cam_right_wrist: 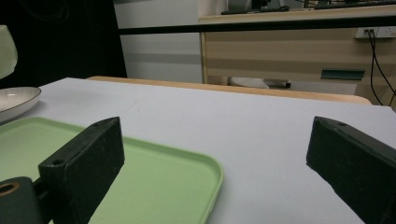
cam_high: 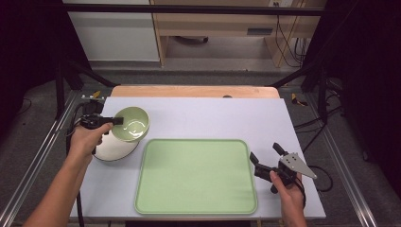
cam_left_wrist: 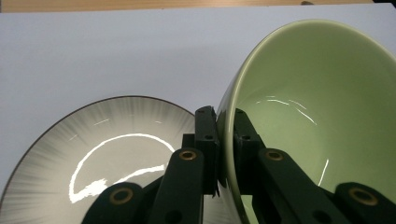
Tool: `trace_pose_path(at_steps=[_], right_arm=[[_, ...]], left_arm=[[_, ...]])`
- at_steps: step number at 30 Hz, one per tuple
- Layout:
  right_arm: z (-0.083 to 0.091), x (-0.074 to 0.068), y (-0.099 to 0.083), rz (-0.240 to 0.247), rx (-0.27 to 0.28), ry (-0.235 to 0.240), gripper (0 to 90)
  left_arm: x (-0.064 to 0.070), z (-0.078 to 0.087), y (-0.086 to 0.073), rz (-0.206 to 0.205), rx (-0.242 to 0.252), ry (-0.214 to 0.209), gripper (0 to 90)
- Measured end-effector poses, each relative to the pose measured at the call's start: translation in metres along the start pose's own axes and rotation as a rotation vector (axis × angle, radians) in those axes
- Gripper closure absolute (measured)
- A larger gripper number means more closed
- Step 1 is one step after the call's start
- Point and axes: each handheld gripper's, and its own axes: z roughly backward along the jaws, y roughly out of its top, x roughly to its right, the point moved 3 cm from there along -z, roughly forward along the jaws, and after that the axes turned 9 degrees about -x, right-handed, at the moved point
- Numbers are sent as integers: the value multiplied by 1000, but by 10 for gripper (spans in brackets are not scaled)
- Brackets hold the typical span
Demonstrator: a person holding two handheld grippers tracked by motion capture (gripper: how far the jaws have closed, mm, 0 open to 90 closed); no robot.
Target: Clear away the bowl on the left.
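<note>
I observe the green bowl (cam_high: 131, 124) at the table's far left, tilted and raised over the white plate (cam_high: 113, 150), its rim overlapping the plate's far edge. My left gripper (cam_high: 116, 121) pinches the bowl's near rim, one jaw inside and one outside, as the left gripper view confirms on the bowl (cam_left_wrist: 322, 112) beside the plate (cam_left_wrist: 93, 158). The green tray (cam_high: 196, 176) lies just right of the plate. My right gripper (cam_high: 265, 158) hovers spread wide, holding nothing, off the tray's right edge above the table (cam_high: 227, 116).

Green bowl (cam_high: 131, 124), tilted, rim pinched, above white plate (cam_high: 113, 149).
</note>
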Motion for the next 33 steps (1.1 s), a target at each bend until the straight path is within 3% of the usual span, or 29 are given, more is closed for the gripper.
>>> trace_pose_path(at_steps=[11, 17, 22, 33], right_arm=[[4, 4, 0, -25, 15, -2, 44], [7, 9, 1, -36, 26, -3, 44], [8, 2, 2, 3, 16, -1, 43], [8, 0, 2, 14, 11, -12, 40]], left_arm=[[32, 0, 5, -48, 11, -38, 842], [54, -12, 7, -70, -18, -85, 842], [71, -19, 6, -109, -46, -102, 842], [94, -26, 1, -149, -51, -141, 842]])
